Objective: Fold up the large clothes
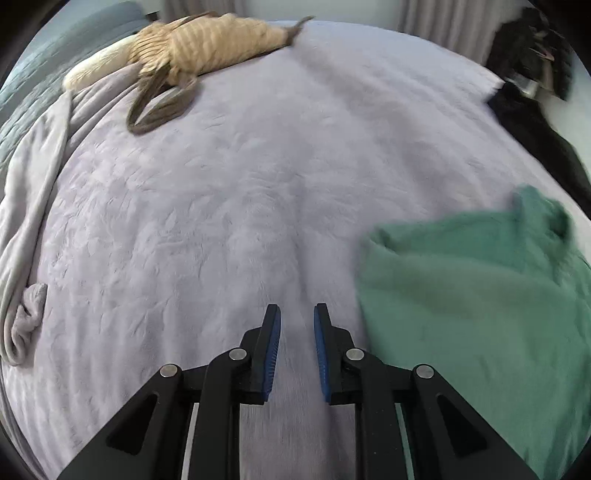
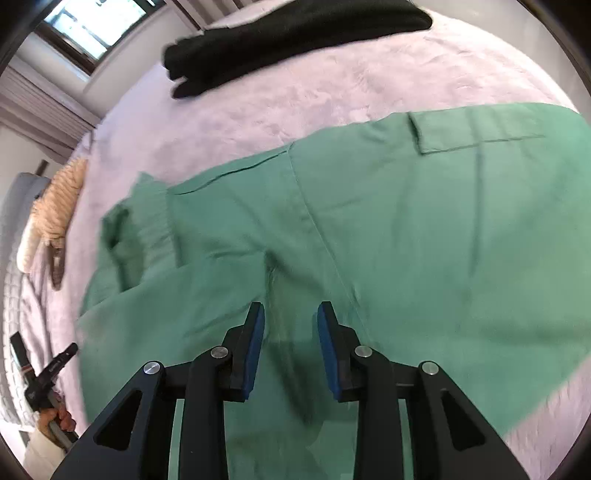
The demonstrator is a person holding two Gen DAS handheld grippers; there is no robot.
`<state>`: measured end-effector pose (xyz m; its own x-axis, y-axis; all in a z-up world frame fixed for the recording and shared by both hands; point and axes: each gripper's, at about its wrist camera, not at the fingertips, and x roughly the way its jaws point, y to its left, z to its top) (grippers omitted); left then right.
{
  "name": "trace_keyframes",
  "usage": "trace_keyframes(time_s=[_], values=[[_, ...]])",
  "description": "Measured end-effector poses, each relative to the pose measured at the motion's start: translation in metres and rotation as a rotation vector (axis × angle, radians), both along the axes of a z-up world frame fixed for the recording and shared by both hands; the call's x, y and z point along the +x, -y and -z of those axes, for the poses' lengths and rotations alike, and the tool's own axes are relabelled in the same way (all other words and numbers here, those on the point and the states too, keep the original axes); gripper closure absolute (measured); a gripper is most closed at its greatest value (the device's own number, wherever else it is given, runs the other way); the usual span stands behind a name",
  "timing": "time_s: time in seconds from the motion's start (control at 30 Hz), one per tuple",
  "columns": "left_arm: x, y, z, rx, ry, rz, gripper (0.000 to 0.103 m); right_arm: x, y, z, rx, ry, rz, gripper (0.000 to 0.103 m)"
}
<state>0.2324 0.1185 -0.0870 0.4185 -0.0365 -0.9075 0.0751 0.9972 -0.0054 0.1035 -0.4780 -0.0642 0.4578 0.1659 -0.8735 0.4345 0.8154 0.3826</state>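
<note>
Lilac bedspread, green trousers spread flat, window; left tongs, right tongs released, empty

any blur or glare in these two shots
Left wrist view: the green garment and black clothing are motion-smeared, the bedspread sharper. Right wrist view: the garment's left edge is smeared, and the window is blown out bright.
</note>
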Motion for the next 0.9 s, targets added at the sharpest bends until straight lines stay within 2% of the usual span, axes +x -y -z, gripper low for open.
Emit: trace_keyframes(time_s=[0.13, 0.2, 0.23, 0.3, 0.37, 0.4, 0.47, 0.57, 0.63, 0.67, 0.7, 0.73, 0.8, 0.9], values=[[-0.043, 0.013, -0.010, -0.017, -0.011, 0.102, 0.083, -0.027, -0.027, 0.002, 0.080, 0.004, -0.057, 0.071], [-0.058, 0.024, 0.003, 0.005, -0.038, 0.120, 0.083, -0.028, -0.034, 0.020, 0.081, -0.027, -0.064, 0.071], [-0.065, 0.026, 0.019, 0.043, -0.069, 0.109, 0.083, -0.028, -0.034, 0.029, 0.076, -0.043, -0.060, 0.071], [-0.071, 0.022, 0.038, 0.076, -0.112, 0.081, 0.083, -0.032, -0.033, 0.038, 0.078, -0.053, -0.043, 0.087], [-0.080, 0.008, 0.048, 0.063, -0.130, 0.055, 0.083, -0.045, -0.027, 0.037, 0.118, -0.057, -0.003, 0.088], [-0.084, 0.004, 0.045, 0.053, -0.128, 0.051, 0.083, -0.052, -0.024, 0.035, 0.133, -0.066, 0.009, 0.082], [-0.092, 0.001, 0.034, 0.063, -0.118, 0.060, 0.083, -0.071, -0.022, 0.028, 0.149, -0.071, 0.013, 0.079], [-0.107, 0.002, 0.016, 0.062, -0.094, 0.065, 0.083, -0.097, -0.023, 0.021, 0.216, -0.079, 0.047, 0.058], [-0.116, 0.006, 0.005, 0.068, -0.090, 0.060, 0.082, -0.110, -0.032, 0.016, 0.229, -0.085, 0.067, 0.057], [-0.121, 0.007, -0.001, 0.060, -0.085, 0.059, 0.079, -0.112, -0.036, 0.014, 0.235, -0.085, 0.071, 0.056], [-0.127, 0.009, -0.005, 0.039, -0.081, 0.060, 0.042, -0.117, -0.040, 0.012, 0.242, -0.085, 0.076, 0.051], [-0.133, 0.012, -0.011, 0.027, -0.074, 0.059, 0.000, -0.122, -0.044, 0.010, 0.250, -0.085, 0.083, 0.048], [-0.147, 0.019, -0.020, 0.055, -0.018, 0.067, 0.001, -0.129, -0.053, 0.007, 0.262, -0.087, 0.087, 0.040], [-0.159, 0.032, -0.028, 0.063, -0.037, 0.100, 0.001, -0.142, -0.063, 0.004, 0.275, -0.099, 0.091, 0.039]])
